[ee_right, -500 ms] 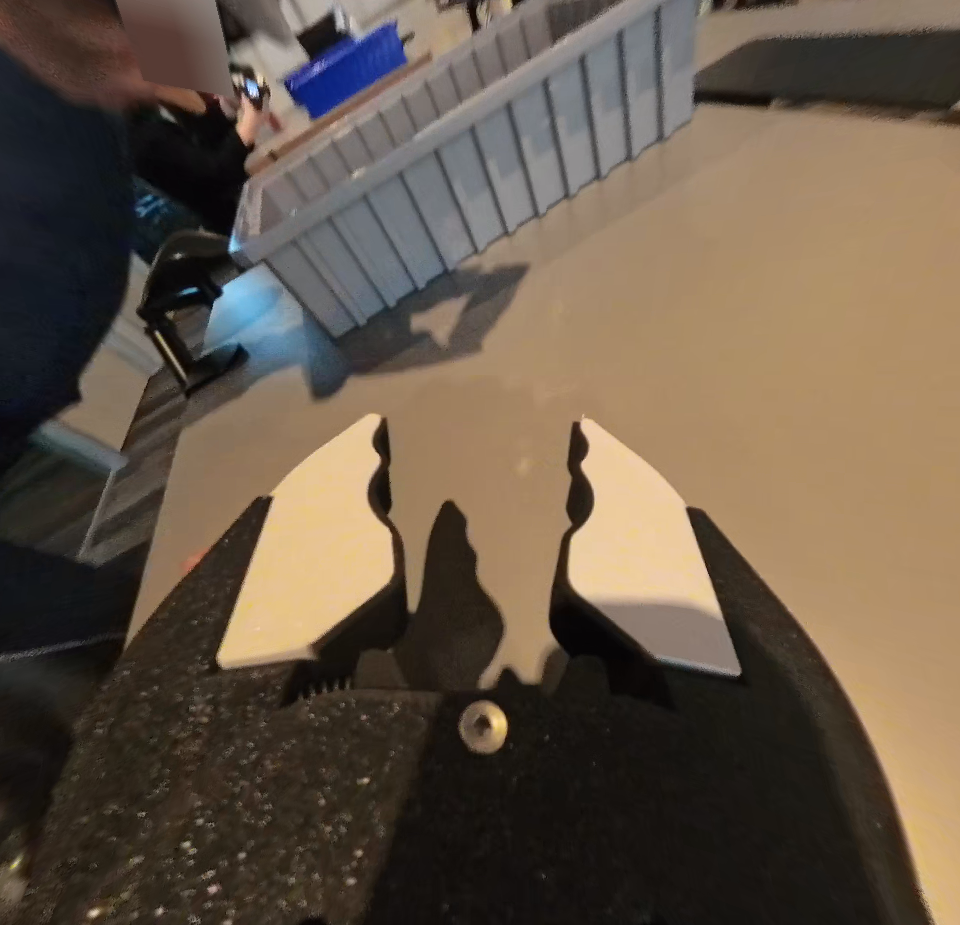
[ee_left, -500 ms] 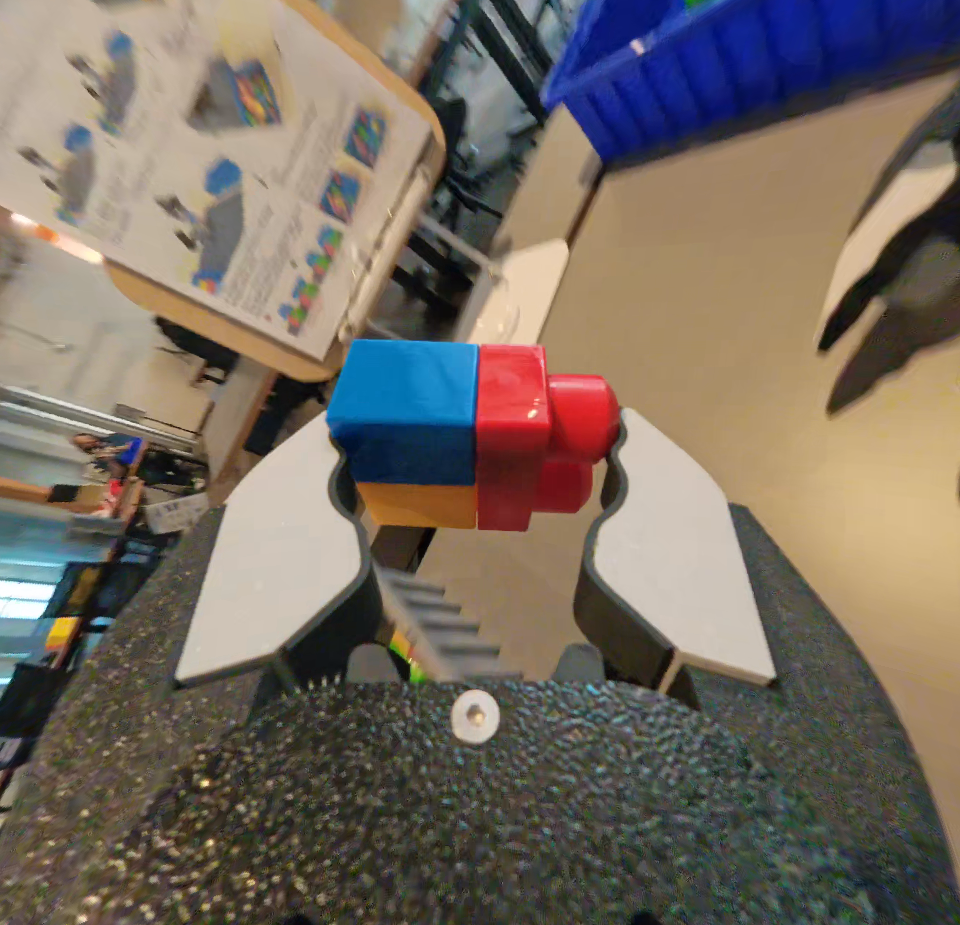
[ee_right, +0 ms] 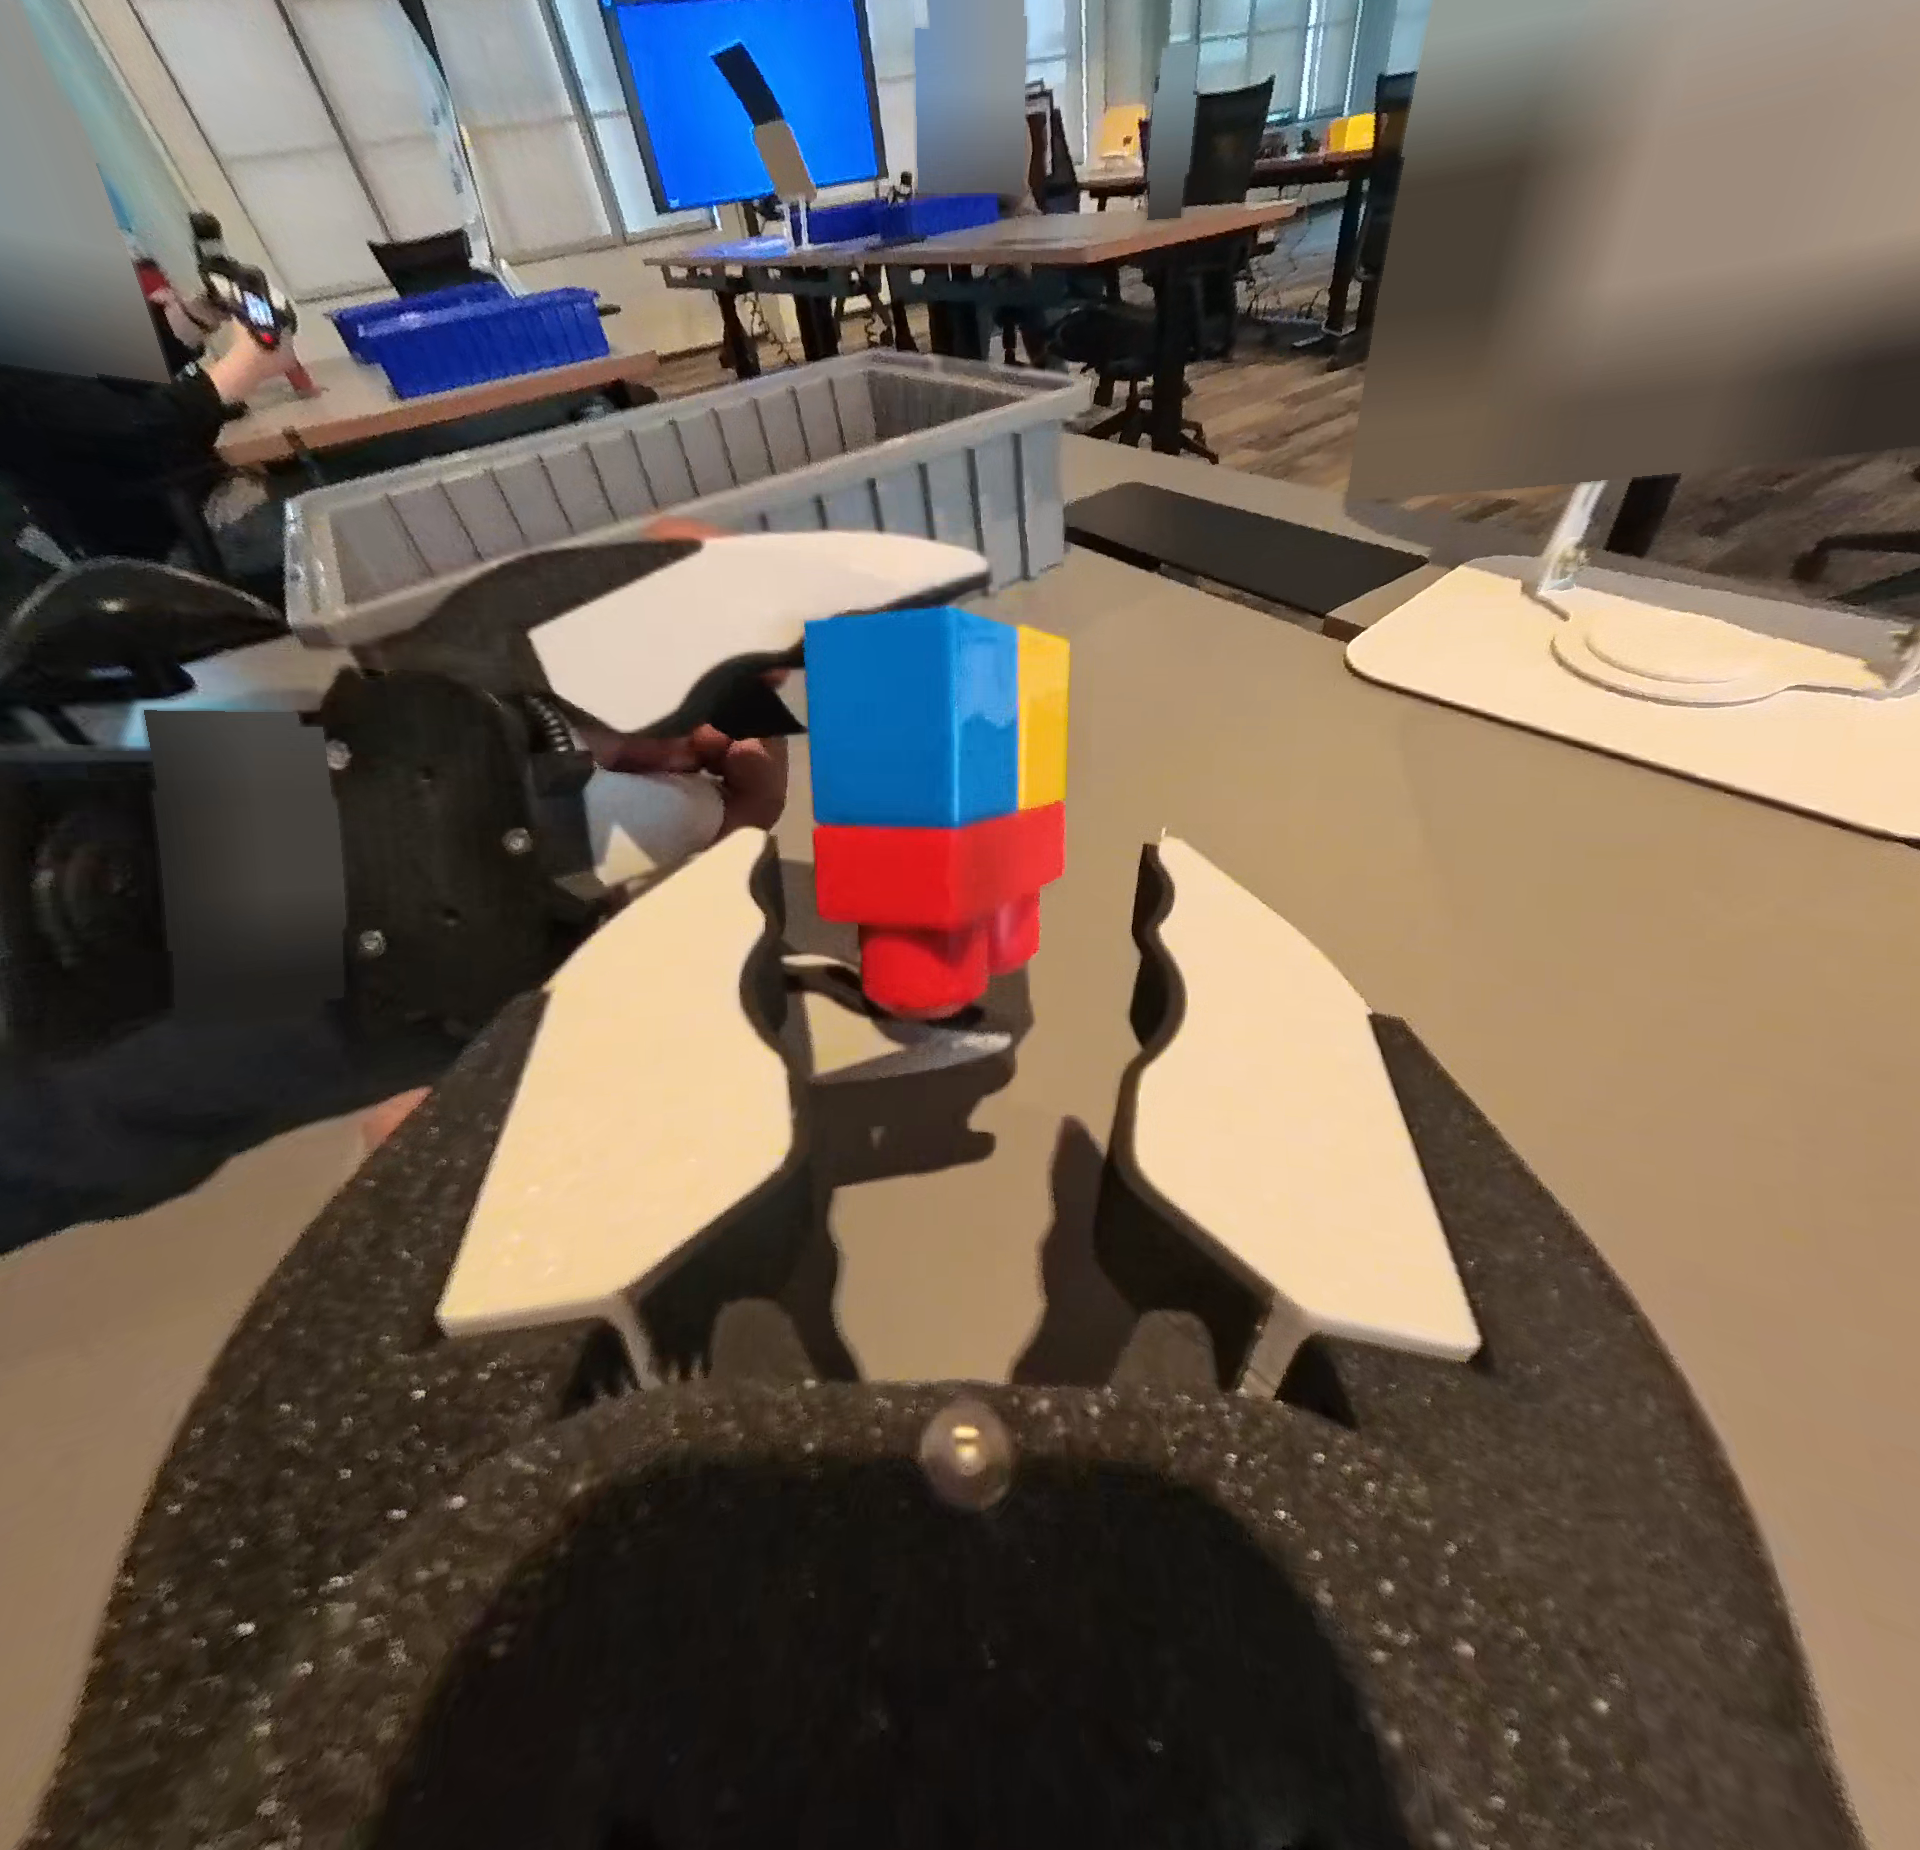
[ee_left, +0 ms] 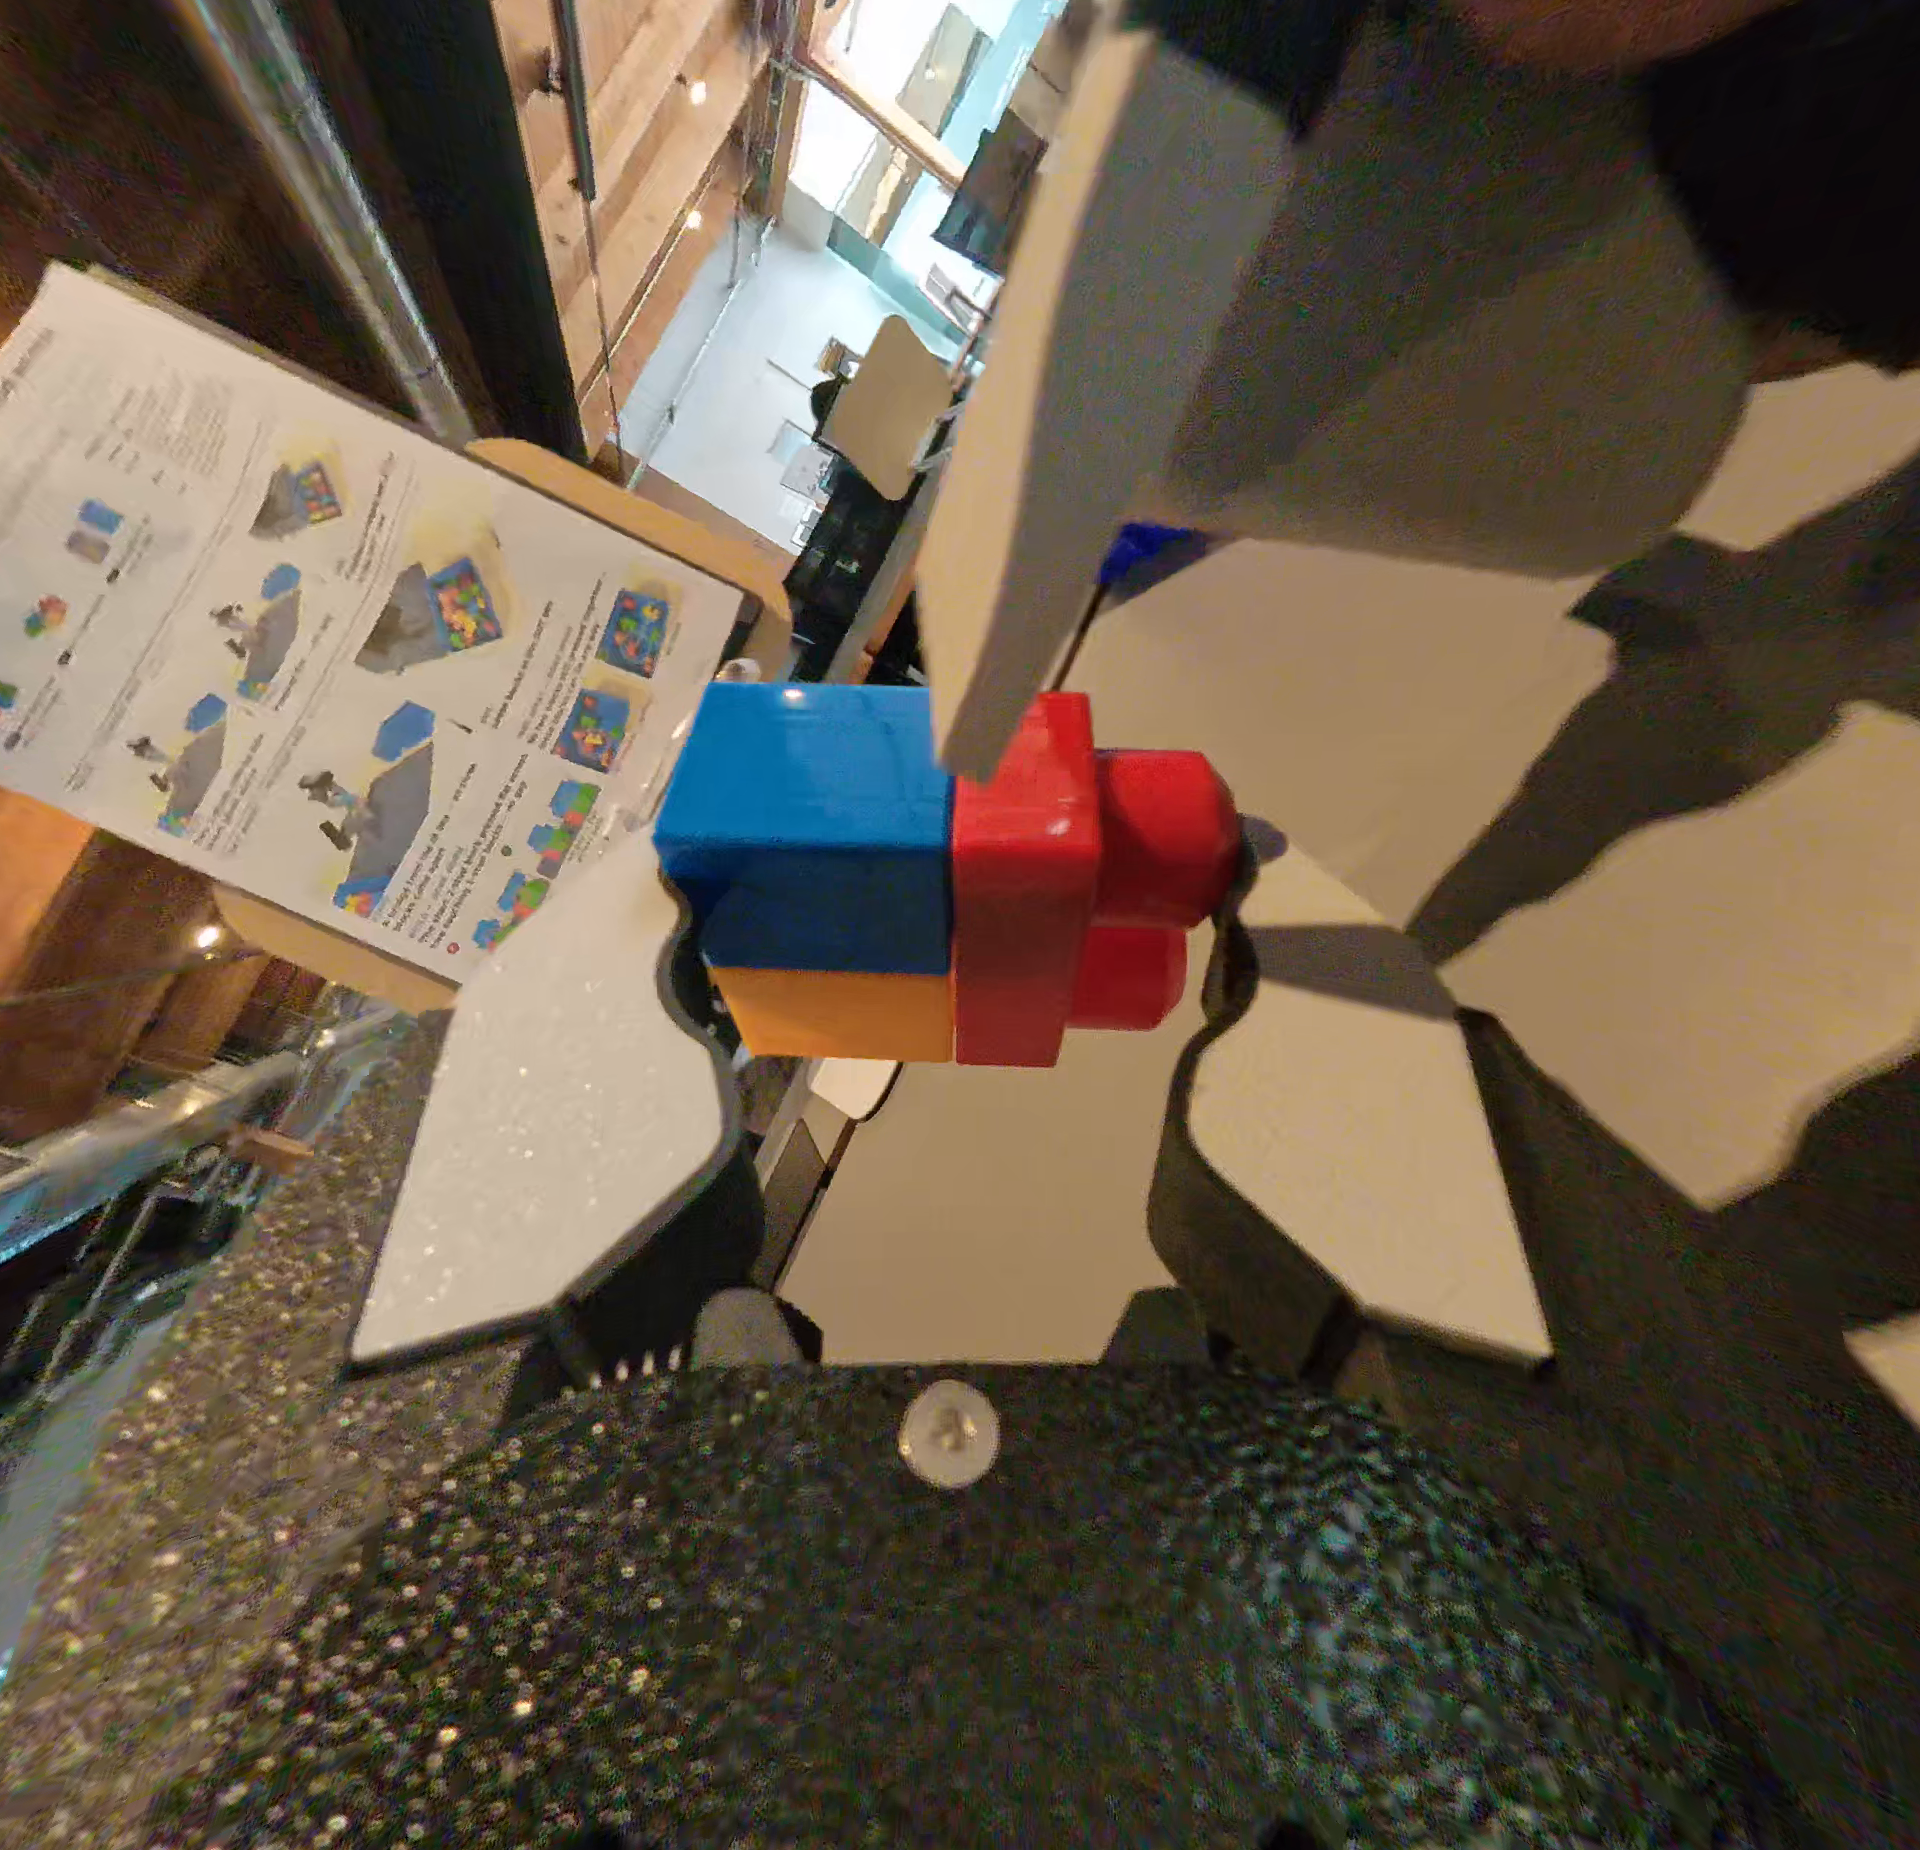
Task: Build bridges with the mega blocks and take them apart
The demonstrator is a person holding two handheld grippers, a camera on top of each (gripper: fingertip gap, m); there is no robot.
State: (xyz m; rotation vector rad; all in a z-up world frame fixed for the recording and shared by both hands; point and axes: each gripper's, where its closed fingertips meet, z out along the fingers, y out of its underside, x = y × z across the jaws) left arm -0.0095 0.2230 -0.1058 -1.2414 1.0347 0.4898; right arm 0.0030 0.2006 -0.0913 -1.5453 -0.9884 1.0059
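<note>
Left gripper [ee_left: 951, 927] fingers clamp the block stack [ee_left: 914, 870] end to end, red studs against one finger; right gripper [ee_right: 951, 865] fingers apart, flanking it.

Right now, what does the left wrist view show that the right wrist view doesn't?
Only the left wrist view shows the instruction sheet on its cardboard backing, and the left gripper shut on the block stack from both ends.

Only the right wrist view shows the grey bin, the blue screen and the right gripper open, its fingers either side of the red block.

Both show the blue block, the yellow block and the tan table.
</note>
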